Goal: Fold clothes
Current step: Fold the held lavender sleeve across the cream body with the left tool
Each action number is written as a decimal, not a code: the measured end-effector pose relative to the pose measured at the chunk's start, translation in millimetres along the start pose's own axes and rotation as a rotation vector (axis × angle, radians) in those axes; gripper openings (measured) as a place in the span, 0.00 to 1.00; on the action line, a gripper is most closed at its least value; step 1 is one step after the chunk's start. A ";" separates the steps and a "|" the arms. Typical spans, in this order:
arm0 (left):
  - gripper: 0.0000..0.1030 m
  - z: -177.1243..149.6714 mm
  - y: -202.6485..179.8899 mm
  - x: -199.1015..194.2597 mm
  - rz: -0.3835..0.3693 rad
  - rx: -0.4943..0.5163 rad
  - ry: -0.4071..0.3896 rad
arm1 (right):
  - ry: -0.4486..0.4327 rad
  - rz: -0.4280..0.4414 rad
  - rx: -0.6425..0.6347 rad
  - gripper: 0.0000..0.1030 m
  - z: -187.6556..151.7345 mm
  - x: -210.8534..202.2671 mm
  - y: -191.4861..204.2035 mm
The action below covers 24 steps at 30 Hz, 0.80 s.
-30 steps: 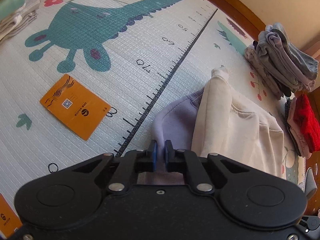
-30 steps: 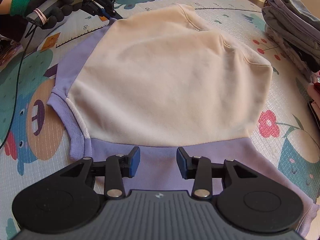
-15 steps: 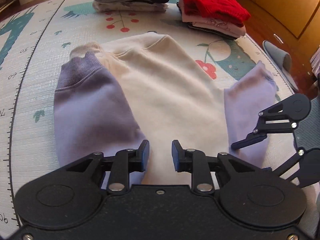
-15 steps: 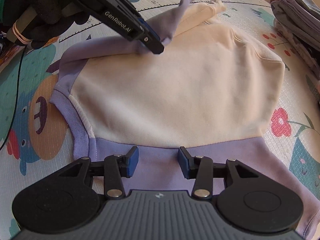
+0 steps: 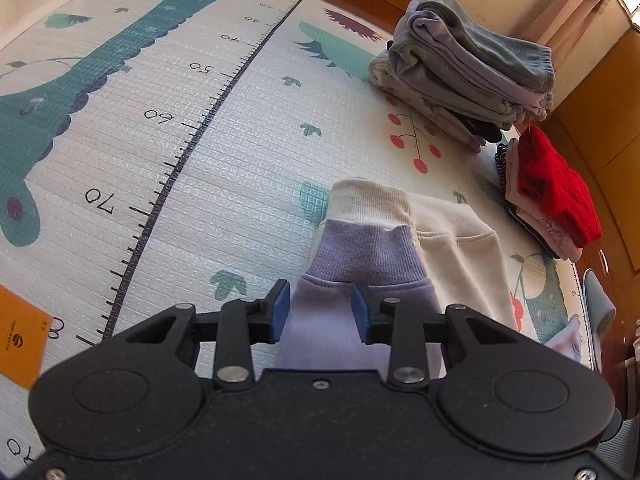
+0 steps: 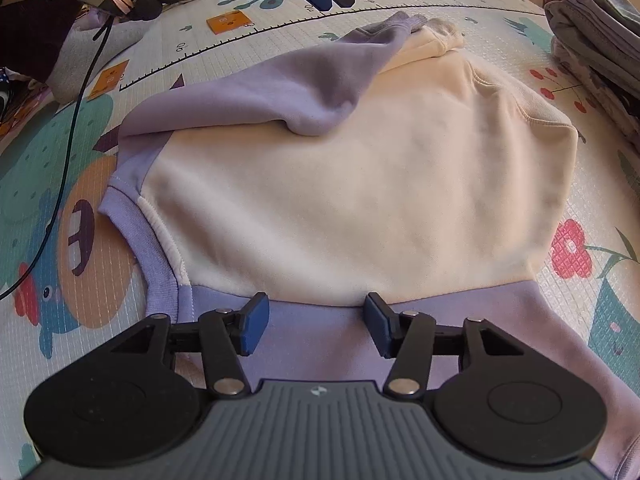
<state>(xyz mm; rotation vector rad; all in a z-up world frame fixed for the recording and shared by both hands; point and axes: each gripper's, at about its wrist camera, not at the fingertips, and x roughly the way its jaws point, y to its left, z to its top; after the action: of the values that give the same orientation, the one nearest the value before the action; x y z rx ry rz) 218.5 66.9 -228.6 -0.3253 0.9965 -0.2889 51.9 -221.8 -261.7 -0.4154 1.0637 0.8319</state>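
Since a second ago the purple sleeve (image 6: 280, 92) has come over from the side and now lies across the cream body of the sweatshirt (image 6: 360, 200), its ribbed cuff (image 5: 366, 254) ending up by the cream hem band at the far edge. The play mat (image 5: 160, 140) on the floor carries the sweatshirt spread flat, with two stacks of folded clothes (image 5: 464, 68) beyond it.

It looks like thick fleece: soft, floppy, light enough to lift by one edge, and it will sag and crease wherever it isn't supported. The ribbed cuffs and seams seem the firmest places to pinch.

The other sleeve (image 6: 520, 340) lies out straight, running under the right tool (image 6: 316, 322), which hovers wide open over it near the shoulder, gripping nothing. The left tool (image 5: 320, 312) is also open, its pads on either side of the folded sleeve just behind the cuff, holding nothing.
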 end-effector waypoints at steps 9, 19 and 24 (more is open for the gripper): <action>0.38 20.1 23.4 42.4 -0.138 -0.039 0.073 | -0.006 0.024 0.003 0.63 1.3 2.9 -0.7; 0.04 16.2 8.7 20.2 -0.222 0.030 0.022 | -0.002 0.062 0.026 0.74 2.8 4.3 -3.1; 0.01 14.0 -5.2 -9.4 -0.173 0.057 -0.045 | 0.022 0.086 0.087 0.77 10.8 5.3 -10.0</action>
<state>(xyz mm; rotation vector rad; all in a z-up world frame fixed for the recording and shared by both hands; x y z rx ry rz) 225.1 67.6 -212.3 -0.3653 0.9157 -0.4644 67.3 -218.8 -262.3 -0.3082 1.1404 0.8553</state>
